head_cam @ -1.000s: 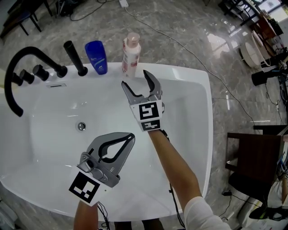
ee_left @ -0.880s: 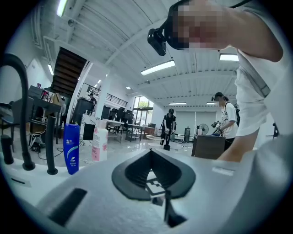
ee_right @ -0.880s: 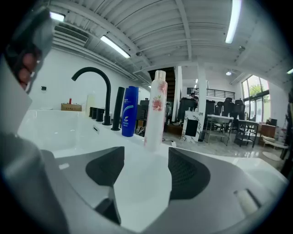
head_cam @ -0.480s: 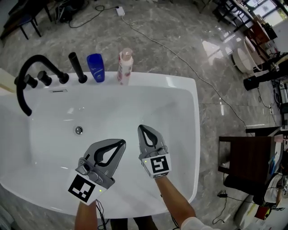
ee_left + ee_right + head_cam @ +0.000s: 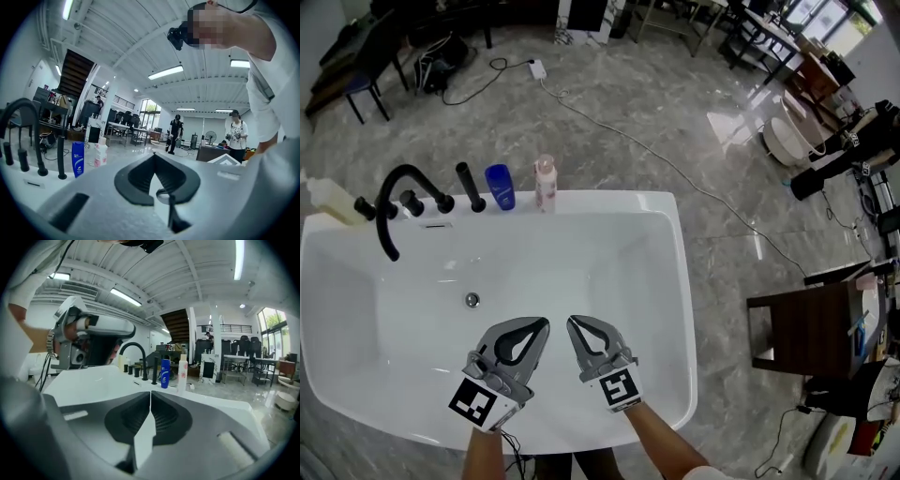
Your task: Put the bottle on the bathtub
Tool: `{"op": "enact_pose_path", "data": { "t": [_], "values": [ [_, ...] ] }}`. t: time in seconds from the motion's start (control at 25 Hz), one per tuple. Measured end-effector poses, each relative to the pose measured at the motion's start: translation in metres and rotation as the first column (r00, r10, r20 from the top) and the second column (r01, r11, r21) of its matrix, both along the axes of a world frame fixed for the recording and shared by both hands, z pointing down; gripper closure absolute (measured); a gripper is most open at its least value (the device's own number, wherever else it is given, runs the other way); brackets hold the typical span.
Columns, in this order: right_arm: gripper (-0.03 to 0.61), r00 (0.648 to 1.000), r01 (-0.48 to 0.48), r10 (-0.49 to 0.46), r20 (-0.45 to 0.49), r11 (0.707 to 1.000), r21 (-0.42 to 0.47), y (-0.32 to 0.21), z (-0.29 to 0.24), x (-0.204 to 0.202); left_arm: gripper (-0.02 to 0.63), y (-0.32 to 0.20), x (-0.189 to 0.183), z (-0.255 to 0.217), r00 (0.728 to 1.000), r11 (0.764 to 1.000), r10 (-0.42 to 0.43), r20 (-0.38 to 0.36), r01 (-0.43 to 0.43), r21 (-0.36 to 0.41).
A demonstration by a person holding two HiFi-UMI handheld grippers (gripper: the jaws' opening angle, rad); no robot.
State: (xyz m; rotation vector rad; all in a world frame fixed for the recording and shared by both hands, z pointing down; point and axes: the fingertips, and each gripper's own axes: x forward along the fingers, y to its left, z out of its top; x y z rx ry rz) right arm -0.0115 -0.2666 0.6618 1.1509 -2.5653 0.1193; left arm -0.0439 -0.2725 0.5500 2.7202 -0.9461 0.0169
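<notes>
White bottle [image 5: 545,182], blue bottle [image 5: 499,186] upright on bathtub [image 5: 609,199] rim; left hand-held gripper [image 5: 539,324], right hand-held gripper [image 5: 574,322] both clenched, empty.

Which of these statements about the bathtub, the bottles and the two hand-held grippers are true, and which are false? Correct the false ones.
1. The pink-capped bottle stands upright on the far rim of the bathtub. True.
2. The right hand-held gripper holds the blue bottle. False: its jaws have just closed on nothing, and the blue bottle stands on the rim.
3. The left hand-held gripper is shut and empty. True.
4. The black faucet is to the right of the bottles. False: it is to the left of the blue bottle.
</notes>
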Motion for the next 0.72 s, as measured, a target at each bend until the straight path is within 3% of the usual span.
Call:
{"op": "enact_pose_path", "data": {
  "t": [0.16,0.52,0.72],
  "values": [
    [0.580,0.996,-0.014,0.021,0.090,0.997,-0.078,0.027,-0.032,-0.006,0.611,0.014,-0.009,-0.021,0.999,1.000,-0.001,0.044,0.002,-0.013],
    [0.587,0.976,-0.080,0.093,0.195,0.994,-0.074,0.060,-0.128,0.015,0.611,0.056,-0.001,-0.079,1.000,1.000,0.005,0.030,-0.005,-0.015],
    [0.588,0.975,-0.101,0.114,0.193,0.992,-0.074,0.084,-0.182,0.035,0.611,0.099,-0.009,-0.092,0.999,0.997,0.009,0.045,-0.006,-0.075]
  ]
}}
